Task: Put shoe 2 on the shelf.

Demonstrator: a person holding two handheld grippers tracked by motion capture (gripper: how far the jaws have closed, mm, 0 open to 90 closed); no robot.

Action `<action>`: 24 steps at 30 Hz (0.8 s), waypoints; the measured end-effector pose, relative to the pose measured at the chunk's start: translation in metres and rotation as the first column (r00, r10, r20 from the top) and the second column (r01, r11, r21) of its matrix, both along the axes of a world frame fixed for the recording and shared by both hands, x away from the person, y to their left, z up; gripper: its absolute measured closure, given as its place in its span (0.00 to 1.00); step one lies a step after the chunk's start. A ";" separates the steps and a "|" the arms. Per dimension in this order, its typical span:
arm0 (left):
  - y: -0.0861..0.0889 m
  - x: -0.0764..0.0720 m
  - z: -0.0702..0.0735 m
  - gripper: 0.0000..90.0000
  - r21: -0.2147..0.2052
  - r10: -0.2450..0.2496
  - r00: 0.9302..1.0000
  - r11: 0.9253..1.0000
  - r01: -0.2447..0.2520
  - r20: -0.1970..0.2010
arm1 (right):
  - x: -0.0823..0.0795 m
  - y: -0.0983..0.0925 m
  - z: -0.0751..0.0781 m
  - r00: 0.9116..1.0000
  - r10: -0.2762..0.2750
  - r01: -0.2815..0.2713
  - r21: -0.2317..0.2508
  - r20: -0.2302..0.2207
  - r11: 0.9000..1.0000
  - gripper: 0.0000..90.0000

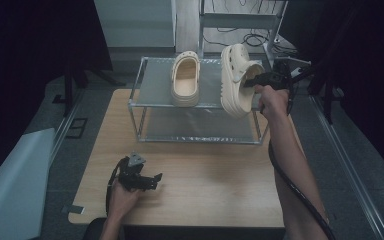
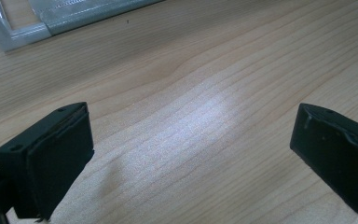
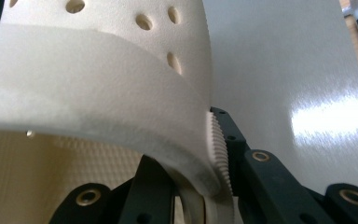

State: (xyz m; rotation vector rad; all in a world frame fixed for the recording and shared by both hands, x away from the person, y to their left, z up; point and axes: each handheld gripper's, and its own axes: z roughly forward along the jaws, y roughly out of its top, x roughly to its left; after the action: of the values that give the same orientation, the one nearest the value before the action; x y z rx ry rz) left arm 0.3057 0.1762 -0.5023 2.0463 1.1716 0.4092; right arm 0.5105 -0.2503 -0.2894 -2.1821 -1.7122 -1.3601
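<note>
Wooden table [image 1: 205, 175] with a metal shoe rack [image 1: 140, 82] at the far end, dark curtains all round. My right gripper [image 1: 252, 80] is clamped onto the wall of a cream clog [image 1: 232, 85], holding it tipped on its side over the right end of the top shelf. Its twin clog [image 1: 185, 80] sits flat on that shelf just beside it. My left gripper [image 1: 152, 180] rests near the table's front edge, jaws spread wide with nothing between them.

Camera layout: one overhead, two gripper-mounted.
The table [image 1: 205, 175] is viewed from above; its wood [image 2: 191, 116] is seen close by the left gripper view.
</note>
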 end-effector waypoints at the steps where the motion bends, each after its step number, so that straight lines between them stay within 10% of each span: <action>1: 0.000 0.000 0.000 0.00 0.001 0.001 1.000 1.000 -0.001 0.000 | 0.004 0.002 0.000 1.000 -0.003 0.003 -0.007 -0.004 1.000 0.88; 24: 0.002 0.000 0.002 0.00 -0.026 0.001 1.000 1.000 -0.001 0.006 | 0.044 0.053 -0.012 0.993 -0.113 0.114 -0.120 0.017 0.986 0.80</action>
State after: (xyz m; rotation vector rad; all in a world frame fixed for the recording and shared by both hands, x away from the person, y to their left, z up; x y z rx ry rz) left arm 0.3059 0.1786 -0.5008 2.0205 1.1683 0.3981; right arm 0.5540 -0.1976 -0.3013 -2.3756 -1.7422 -1.3267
